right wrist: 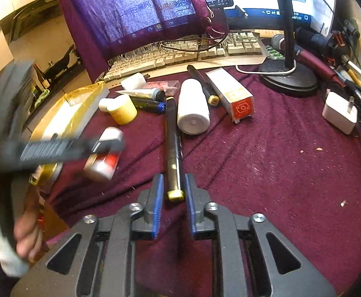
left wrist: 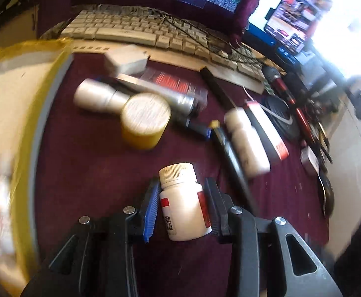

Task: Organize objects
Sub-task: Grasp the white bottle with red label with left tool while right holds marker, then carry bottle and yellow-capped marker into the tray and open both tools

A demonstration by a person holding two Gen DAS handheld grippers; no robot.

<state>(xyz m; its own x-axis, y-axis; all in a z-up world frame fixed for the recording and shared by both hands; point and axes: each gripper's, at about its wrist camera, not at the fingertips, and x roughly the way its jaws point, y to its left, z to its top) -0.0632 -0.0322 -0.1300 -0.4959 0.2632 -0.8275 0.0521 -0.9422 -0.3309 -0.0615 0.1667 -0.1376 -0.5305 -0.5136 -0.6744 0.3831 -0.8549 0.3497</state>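
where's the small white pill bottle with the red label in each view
Left wrist view: the small white pill bottle with the red label sits low centre, between the fingers of the left hand-held gripper.
Right wrist view: the same bottle is at left of centre, blurred, partly behind a gripper finger.
Shared landmark: the yellow round jar with the white lid.

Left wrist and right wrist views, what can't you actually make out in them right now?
- Left wrist view: the pill bottle label text is too small and partly covered by the left gripper fingers.
- Left wrist view: the contents of the yellow-rimmed tray are smeared by motion blur and cut by the frame edge.
- Right wrist view: whether the right gripper pads touch the black marker is unclear.
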